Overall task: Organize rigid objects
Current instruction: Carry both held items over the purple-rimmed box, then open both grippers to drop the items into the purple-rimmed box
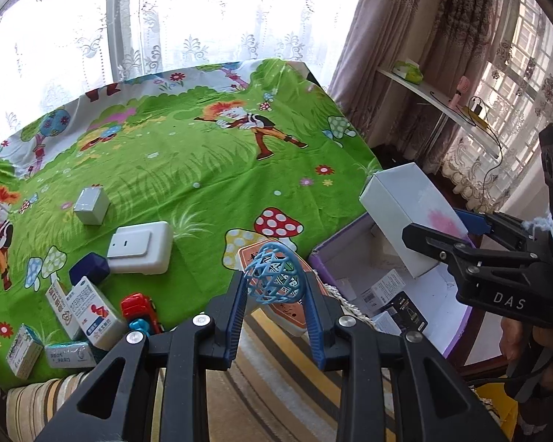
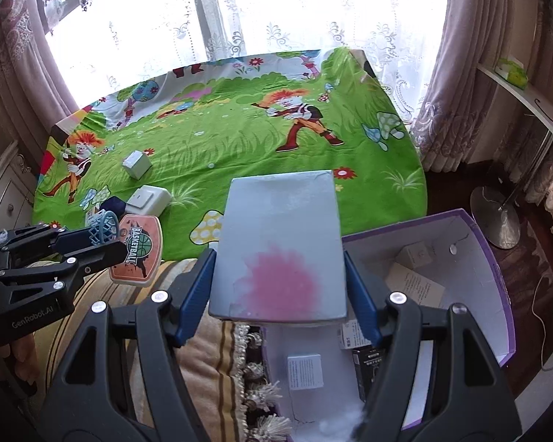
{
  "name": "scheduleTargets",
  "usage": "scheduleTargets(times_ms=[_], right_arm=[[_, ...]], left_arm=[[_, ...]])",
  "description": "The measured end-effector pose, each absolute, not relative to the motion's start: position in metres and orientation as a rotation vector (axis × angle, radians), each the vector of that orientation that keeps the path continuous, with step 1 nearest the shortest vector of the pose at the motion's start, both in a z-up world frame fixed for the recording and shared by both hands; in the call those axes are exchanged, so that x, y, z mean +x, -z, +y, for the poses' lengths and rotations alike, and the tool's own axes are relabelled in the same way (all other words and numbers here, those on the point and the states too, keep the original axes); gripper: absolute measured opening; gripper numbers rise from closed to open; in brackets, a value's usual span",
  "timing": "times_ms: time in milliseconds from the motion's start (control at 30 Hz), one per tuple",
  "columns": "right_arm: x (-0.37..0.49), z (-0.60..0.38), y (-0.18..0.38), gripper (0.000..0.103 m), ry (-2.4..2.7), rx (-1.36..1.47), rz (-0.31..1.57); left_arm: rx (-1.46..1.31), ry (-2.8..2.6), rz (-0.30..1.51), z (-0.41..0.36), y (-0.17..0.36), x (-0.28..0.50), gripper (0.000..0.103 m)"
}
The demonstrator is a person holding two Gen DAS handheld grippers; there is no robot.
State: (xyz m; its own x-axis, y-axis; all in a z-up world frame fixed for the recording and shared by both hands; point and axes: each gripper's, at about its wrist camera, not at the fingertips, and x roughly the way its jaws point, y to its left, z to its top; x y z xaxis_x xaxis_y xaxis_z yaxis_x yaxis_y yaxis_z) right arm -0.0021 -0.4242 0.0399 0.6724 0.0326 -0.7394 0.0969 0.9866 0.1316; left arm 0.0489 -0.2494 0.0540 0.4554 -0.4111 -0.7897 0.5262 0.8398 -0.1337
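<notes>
Left tongs (image 1: 276, 283): clamped on the toy hoop (image 1: 274, 276), by its blue net (backboard hangs free), near bed edge.
Right tongs (image 2: 280, 280): gripping the white carton (image 2: 280, 235) by its sides, above the purple-rimmed bin (image 2: 497, 269), likely for dropping in.

The bed's (image 2: 239, 136) far half lay open; small boxes (image 1: 73, 316) crowded its near left corner, the purple box (image 2: 497, 276) stood beside its near right corner.

Purple box (image 2: 494, 258) floor partly behind held white box (image 2: 280, 243), small carton (image 1: 22, 350) print too small to read
</notes>
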Motion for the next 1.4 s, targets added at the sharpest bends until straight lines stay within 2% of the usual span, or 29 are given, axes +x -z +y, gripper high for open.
scheduleTargets(times_ms=[867,933,1000,1100,1400], right_arm=[[-0.049,-0.519,-0.032,0.072,0.252,0.277,0.823],[-0.049,-0.518,-0.032,0.072,0.253,0.275,0.821],[-0.049,-0.518,-0.033,0.072,0.254,0.271,0.818],[-0.047,-0.516,-0.033,0.072,0.255,0.264,0.819],[-0.046,-0.511,-0.035,0.072,0.25,0.261,0.824]], left_arm=[[0.196,0.798,0.964,-0.335,-0.05,0.029,0.033],[0.206,0.796,0.964,-0.337,-0.05,0.029,0.039],[0.201,0.792,0.96,-0.335,-0.051,0.028,0.052],[0.181,0.79,0.943,-0.33,-0.056,0.029,0.057],[0.155,0.751,0.847,-0.309,-0.076,0.027,0.061]])
